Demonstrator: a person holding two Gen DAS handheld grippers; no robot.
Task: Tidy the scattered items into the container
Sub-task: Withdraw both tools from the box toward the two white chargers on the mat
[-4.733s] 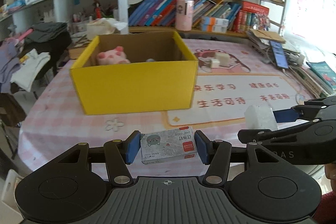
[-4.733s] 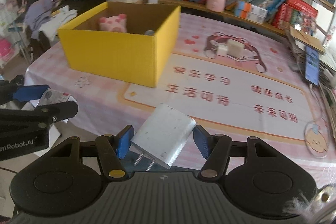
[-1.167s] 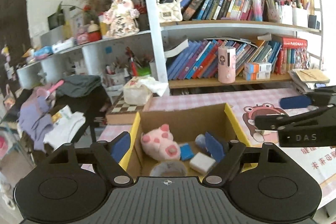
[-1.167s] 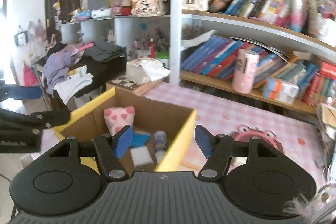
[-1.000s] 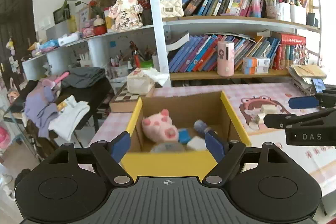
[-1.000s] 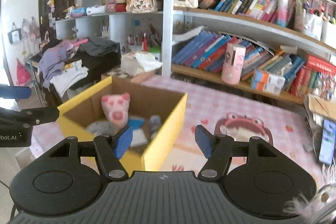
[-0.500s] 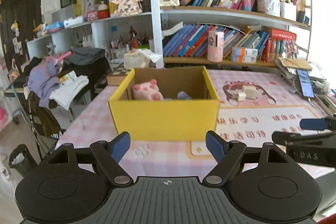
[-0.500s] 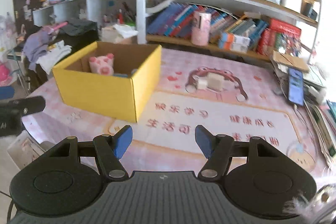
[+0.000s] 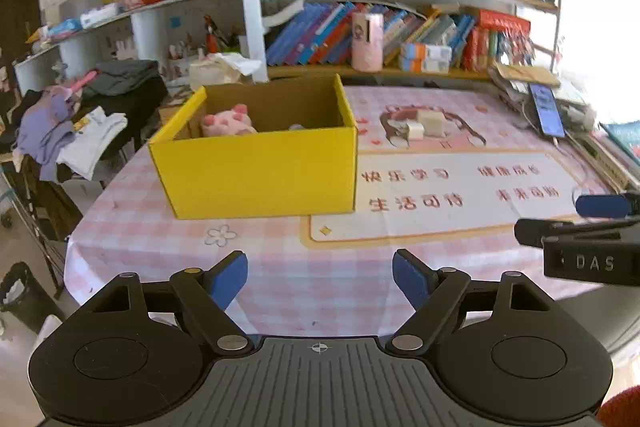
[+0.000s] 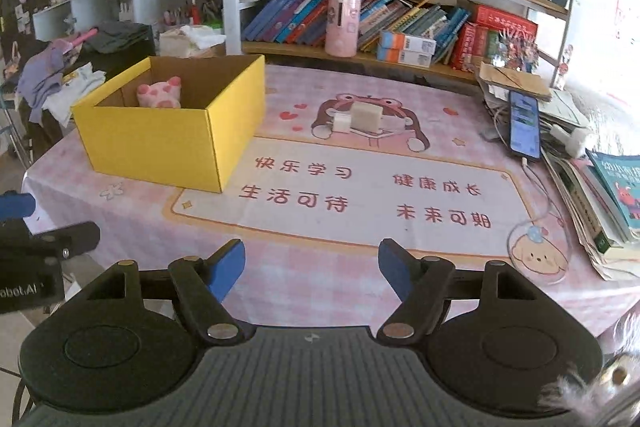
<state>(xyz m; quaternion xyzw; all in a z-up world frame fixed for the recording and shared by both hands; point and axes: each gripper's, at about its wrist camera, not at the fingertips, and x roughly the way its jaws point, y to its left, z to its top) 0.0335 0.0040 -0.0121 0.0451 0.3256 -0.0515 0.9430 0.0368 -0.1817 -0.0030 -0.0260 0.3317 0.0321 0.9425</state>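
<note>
A yellow cardboard box (image 9: 260, 171) stands on the pink checked table (image 9: 280, 267), left of centre; it also shows in the right wrist view (image 10: 160, 143). A pink plush pig (image 9: 228, 123) lies inside it, also visible in the right wrist view (image 10: 159, 94). Two small white blocks, a charger (image 10: 367, 118) and a smaller plug (image 10: 341, 123), lie on the cartoon mat at the far side; they also show in the left wrist view (image 9: 425, 125). My left gripper (image 9: 320, 279) is open and empty near the table's front edge. My right gripper (image 10: 311, 269) is open and empty too.
A phone (image 10: 525, 125) on a cable and stacked books (image 10: 600, 195) lie along the table's right edge. A bookshelf (image 10: 360, 11) with a pink cylinder (image 10: 342, 26) stands behind. Clothes (image 9: 68, 123) hang over a chair at the left. A round coaster (image 10: 538, 257) lies front right.
Both grippers, which let go of the staple box and the charger over the box, have pulled back and down to the table's front edge. Both stay open and empty.
</note>
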